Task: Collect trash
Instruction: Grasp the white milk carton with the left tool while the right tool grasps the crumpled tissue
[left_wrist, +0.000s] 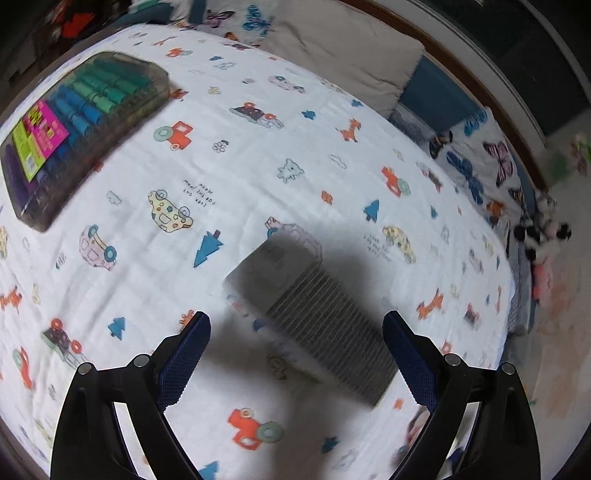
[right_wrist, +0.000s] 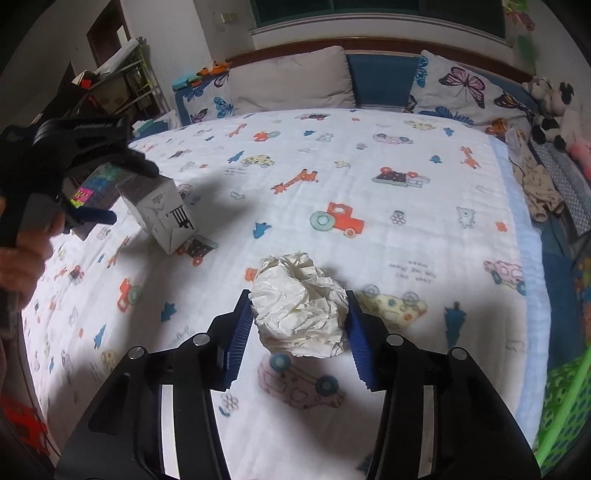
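1. Blue pads of my right hand-held gripper (right_wrist: 299, 325) sit nearest the lens, one on each side of the paper ball (right_wrist: 301, 306), touching or nearly so; I cannot tell whether they are pressing yet. The ball lies on the bed (right_wrist: 424, 229) towards its near edge.
2. My left hand-held gripper (left_wrist: 295, 354) is wide, its fingers straddling a small carton (left_wrist: 310, 314) that lies tipped on the quilt without touching it. That carton sits towards the bed's left side, near a case of markers (left_wrist: 81, 125).
3. Risk on the right: the ball is loose and springy. If the pads only catch outer folds, it could squirm out or unfold when I lift, I think.
4. Risk on the left: the carton lies at a slant between the fingers. Closing on it askew could twist or skid it on the soft quilt, or pinch the fabric along with it.
5. Only the right view shows the ball, the pillows (right_wrist: 291, 81) at the head, and my left hand-held gripper from outside, hovering over the carton.
6. Only the left view shows the carton's ribbed side between the fingers and the marker case in full; it is blurred, so the print is unreadable.
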